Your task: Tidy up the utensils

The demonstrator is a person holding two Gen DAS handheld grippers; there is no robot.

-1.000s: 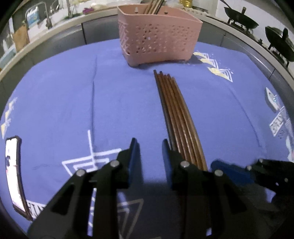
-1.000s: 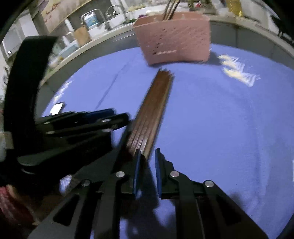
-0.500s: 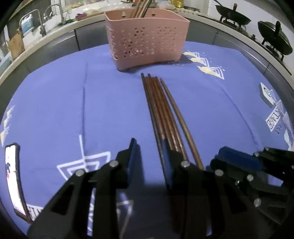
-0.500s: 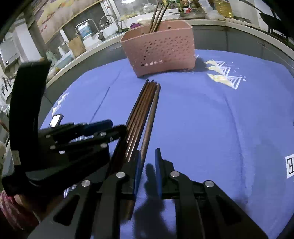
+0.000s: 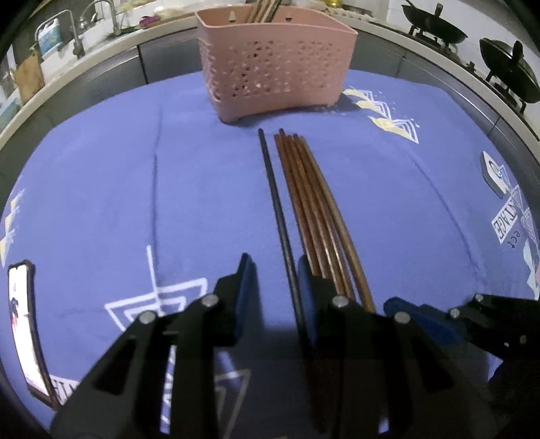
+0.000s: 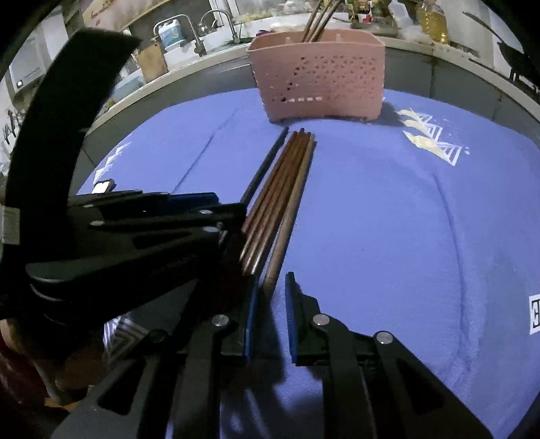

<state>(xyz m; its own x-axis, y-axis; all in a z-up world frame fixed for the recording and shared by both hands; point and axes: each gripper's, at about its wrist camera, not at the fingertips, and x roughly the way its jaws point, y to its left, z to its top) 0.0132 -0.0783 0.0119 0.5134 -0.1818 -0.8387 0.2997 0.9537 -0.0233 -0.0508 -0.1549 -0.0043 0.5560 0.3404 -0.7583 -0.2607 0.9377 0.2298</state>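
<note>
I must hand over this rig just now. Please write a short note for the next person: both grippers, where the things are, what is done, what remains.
Left hand-held gripper: open, low over the blue cloth. The dark chopstick lies between its jaws, not clamped.
Right hand-held gripper: open by a narrow gap, holding nothing. The near end of the outermost brown chopstick lies at its fingertips.
Things: the brown chopsticks lie side by side on the cloth, with the dark one apart beside them. All point toward the pink basket.
Done: a few chopsticks stand in the basket.
Left: move the ones on the cloth into the basket.
</note>
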